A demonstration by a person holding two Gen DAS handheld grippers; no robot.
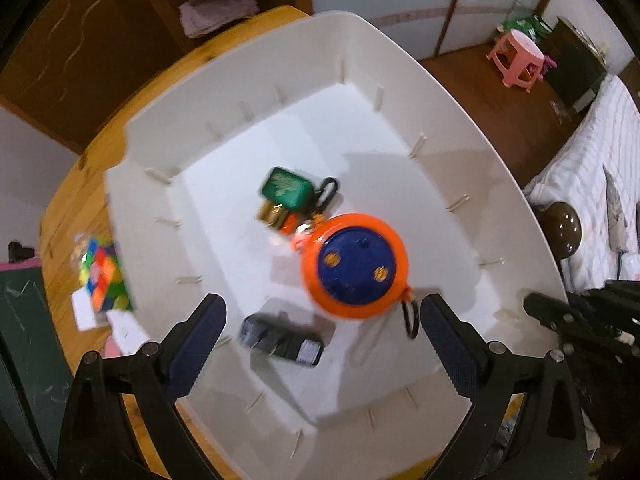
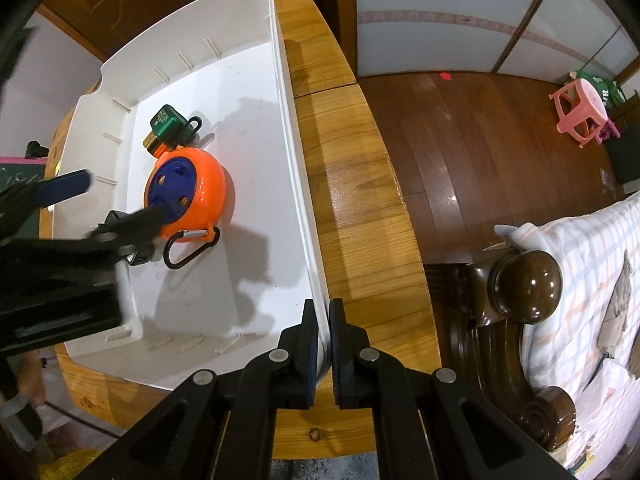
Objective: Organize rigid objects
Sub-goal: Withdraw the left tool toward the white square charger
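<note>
A white plastic bin (image 1: 360, 40) stands on the wooden table. In it lie an orange round case with a blue face (image 1: 356, 268), a small green box (image 1: 286, 190) with a black clip, and a black plug adapter (image 1: 280, 340). My left gripper (image 1: 322, 308) hangs open above the bin, its fingers wide on either side of the orange case (image 2: 200, 192) and not touching it. My right gripper (image 2: 324, 316) is shut on the bin's right wall (image 2: 280, 80) near the front corner. A multicoloured puzzle cube (image 1: 104, 276) lies on the table left of the bin.
The wooden table (image 2: 352, 200) runs along the bin's right side, and white cards (image 1: 84, 312) lie by the cube. Beyond the table are a dark wood floor, a pink stool (image 2: 580, 108) and a bed with a round brown bedpost (image 2: 524, 284).
</note>
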